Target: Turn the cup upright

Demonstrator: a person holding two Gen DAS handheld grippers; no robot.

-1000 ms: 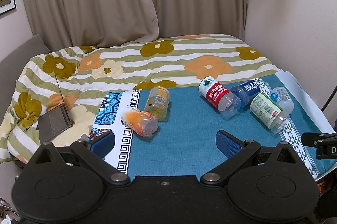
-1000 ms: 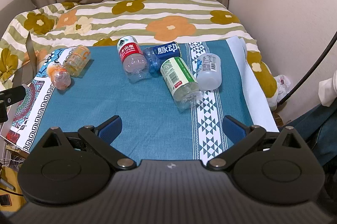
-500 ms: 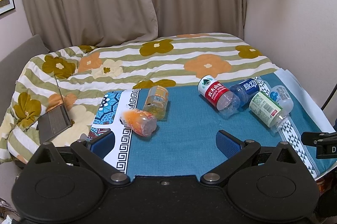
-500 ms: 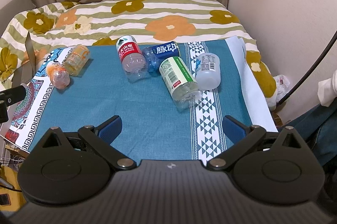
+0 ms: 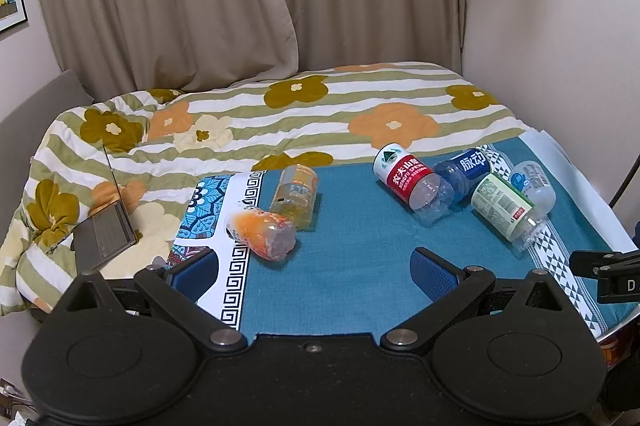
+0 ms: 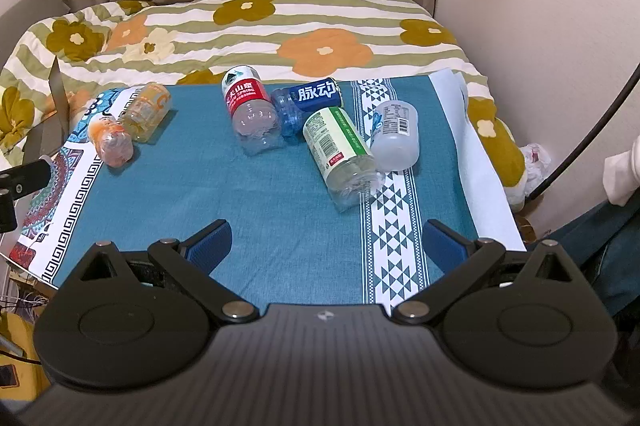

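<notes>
Several cut-bottle cups lie on their sides on the teal cloth (image 5: 352,266). An orange cup (image 5: 260,232) and a yellow cup (image 5: 295,195) lie at the left, just ahead of my left gripper (image 5: 314,272), which is open and empty. A red-label cup (image 6: 250,109), a blue-label cup (image 6: 310,101), a green-label cup (image 6: 340,153) and a white cup (image 6: 396,133) lie grouped ahead of my right gripper (image 6: 326,244), which is open and empty above the cloth's (image 6: 240,218) near edge.
A flowered striped quilt (image 5: 280,113) covers the bed behind the cloth. An open laptop (image 5: 106,234) sits on the quilt at the left. Curtains and a wall close the back and right. The other gripper's tip (image 5: 604,268) shows at the right edge.
Both views have shifted very slightly; the cups sit a touch further left in frame. Nothing was grasped or moved.
</notes>
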